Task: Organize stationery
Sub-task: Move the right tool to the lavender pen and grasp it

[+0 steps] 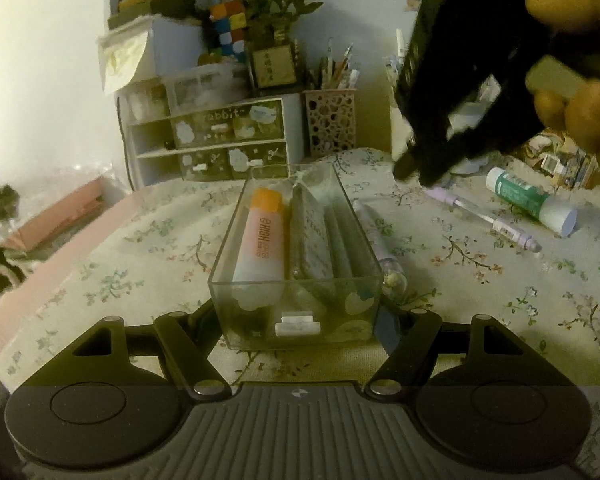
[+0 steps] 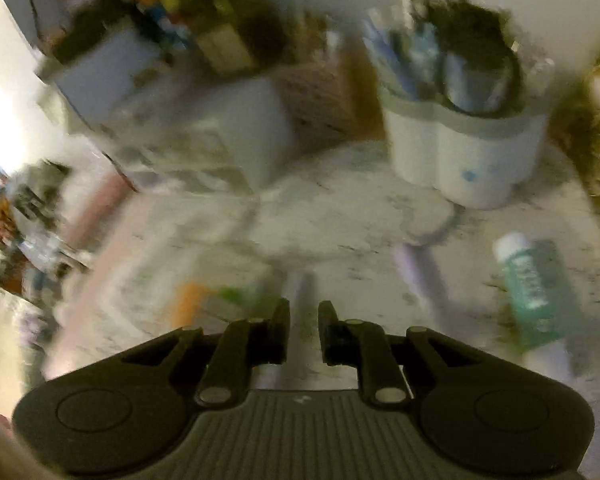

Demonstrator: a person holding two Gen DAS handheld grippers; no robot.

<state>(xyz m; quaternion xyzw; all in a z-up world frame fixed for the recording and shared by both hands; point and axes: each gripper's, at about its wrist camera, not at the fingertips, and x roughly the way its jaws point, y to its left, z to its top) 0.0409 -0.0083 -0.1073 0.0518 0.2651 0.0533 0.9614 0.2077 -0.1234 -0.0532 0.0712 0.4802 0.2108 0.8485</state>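
- Left gripper [image 1: 300,316] is clamped on the near end of the clear rectangular plastic drawer tray [image 1: 236,236], one finger on each side wall, tray sitting on the floral tablecloth [image 1: 100,264].
- Inside the tray, left to right: orange-capped pink highlighter [image 1: 262,236], then a flat patterned grey case [image 1: 310,236].
- Lilac pen [image 1: 482,216] and green-and-white glue stick [image 1: 530,200] lie loose on the cloth to the right of the tray.
- Right gripper [image 2: 304,320] hangs over that area with jaws a bit apart; a blurry grey stick shape shows between them, can't tell if it's actually gripped.
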